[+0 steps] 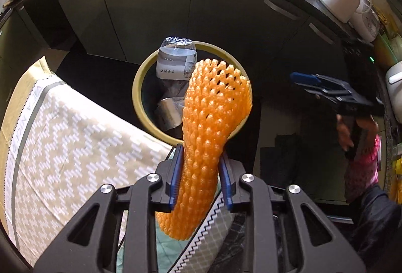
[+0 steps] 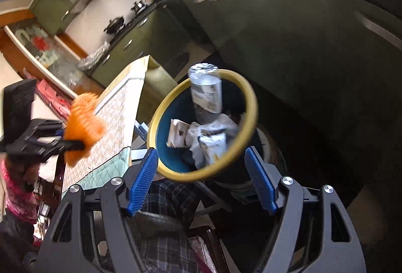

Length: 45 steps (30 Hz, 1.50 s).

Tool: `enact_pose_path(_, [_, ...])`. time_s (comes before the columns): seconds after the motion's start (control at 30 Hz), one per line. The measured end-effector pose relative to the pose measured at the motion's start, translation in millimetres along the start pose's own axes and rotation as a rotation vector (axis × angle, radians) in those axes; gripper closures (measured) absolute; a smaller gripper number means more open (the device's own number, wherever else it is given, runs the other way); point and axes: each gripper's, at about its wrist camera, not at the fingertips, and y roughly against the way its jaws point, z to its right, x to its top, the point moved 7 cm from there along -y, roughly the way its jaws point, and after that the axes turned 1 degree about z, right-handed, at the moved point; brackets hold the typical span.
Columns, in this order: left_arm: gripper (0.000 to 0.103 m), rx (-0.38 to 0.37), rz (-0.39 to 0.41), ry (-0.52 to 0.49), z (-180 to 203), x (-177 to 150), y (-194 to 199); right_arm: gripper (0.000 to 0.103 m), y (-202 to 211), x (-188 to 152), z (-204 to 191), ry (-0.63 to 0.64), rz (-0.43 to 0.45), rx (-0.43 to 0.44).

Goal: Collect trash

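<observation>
Left gripper [image 1: 201,177] pinches orange foam fruit net [image 1: 213,117] at its waist, top flopping above yellow-rimmed bin [image 1: 137,87], likely lined up for drop. Upturned plastic bottle [image 1: 176,59] and crumpled wrappers [image 2: 201,134] already inside. Right gripper [image 2: 201,180] spread wide, empty, beside bin.

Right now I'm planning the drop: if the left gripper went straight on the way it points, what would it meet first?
Probably the yellow-rimmed bin; the left gripper holds the orange foam net aimed there. Depth unclear.
</observation>
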Motion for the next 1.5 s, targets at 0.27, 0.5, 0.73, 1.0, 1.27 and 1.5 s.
enact_pose_path(0.27, [0.067, -0.018, -0.065, 0.105, 1, 48, -76, 0.028, 50, -27, 36, -0.105, 0.093, 0.001])
enact_pose_path(0.5, [0.043, 0.014, -0.012, 0.073, 12, 74, -98, 0.028, 49, -26, 29, -0.11, 0.094, 0.048])
enact_pose_path(0.73, [0.03, 0.024, 0.008, 0.059, 11, 60, -74, 0.028, 48, -17, 5, -0.075, 0.103, 0.063])
enact_pose_path(1.0, [0.027, 0.041, 0.162, 0.119, 0, 25, -5, 0.026, 56, -11, -28, -0.011, 0.122, 0.077])
enact_pose_path(1.27, [0.007, 0.299, 0.571, 0.237, -26, -89, 132, 0.017, 63, -13, -82, 0.108, 0.135, 0.104])
enact_pose_path(1.5, [0.007, 0.606, 0.726, 0.439, -45, -220, 197, 0.005, 57, -25, -151, 0.282, 0.186, 0.08])
